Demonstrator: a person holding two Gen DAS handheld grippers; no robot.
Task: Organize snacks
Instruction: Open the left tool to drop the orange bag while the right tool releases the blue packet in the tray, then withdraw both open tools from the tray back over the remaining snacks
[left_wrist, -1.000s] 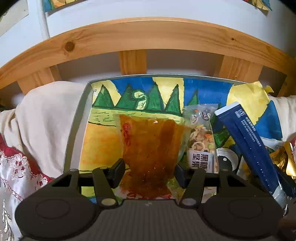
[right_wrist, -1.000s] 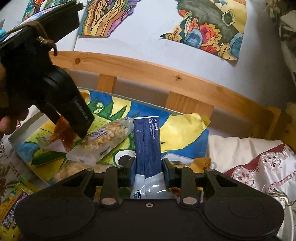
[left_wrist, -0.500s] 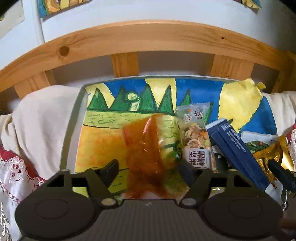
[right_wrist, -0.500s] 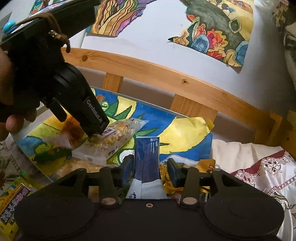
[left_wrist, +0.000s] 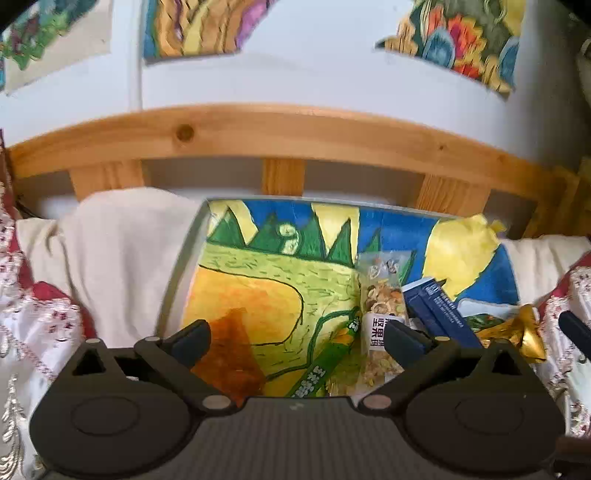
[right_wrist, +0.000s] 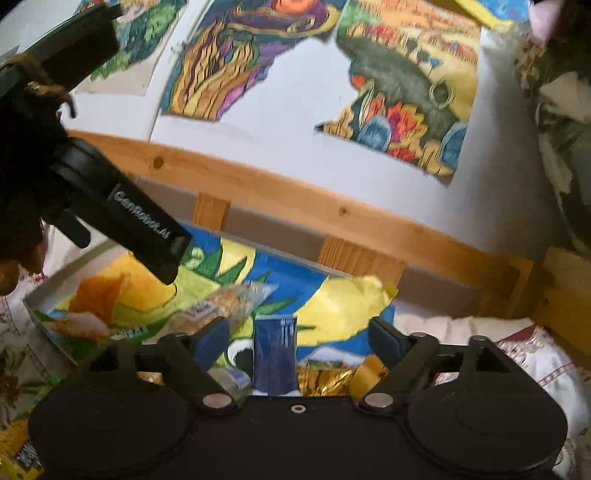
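A shallow tray (left_wrist: 183, 266) lined with a painted landscape holds the snacks. In the left wrist view, my left gripper (left_wrist: 297, 339) hangs above its near end with the jaws opening wide and nothing gripped. The orange packet (left_wrist: 231, 350) lies flat by the left finger. A green stick packet (left_wrist: 325, 363), a clear nut-mix packet (left_wrist: 380, 306), a dark blue packet (left_wrist: 436, 314) and a gold wrapper (left_wrist: 521, 332) lie to the right. My right gripper (right_wrist: 299, 339) is opening too. The blue packet (right_wrist: 275, 354) stands between its pads, untouched by either.
A wooden bed rail (left_wrist: 280, 136) and a white wall with paintings stand behind the tray. Cream cloth (left_wrist: 122, 251) and red-and-white embroidered fabric (left_wrist: 33, 317) flank it. The left gripper's black body (right_wrist: 140, 221), held by a hand, hangs over the tray's left end.
The left jaws let go of the orange packet, which dropped flat into the tray as the gripper drew back and up. The right jaws spread off the blue packet.
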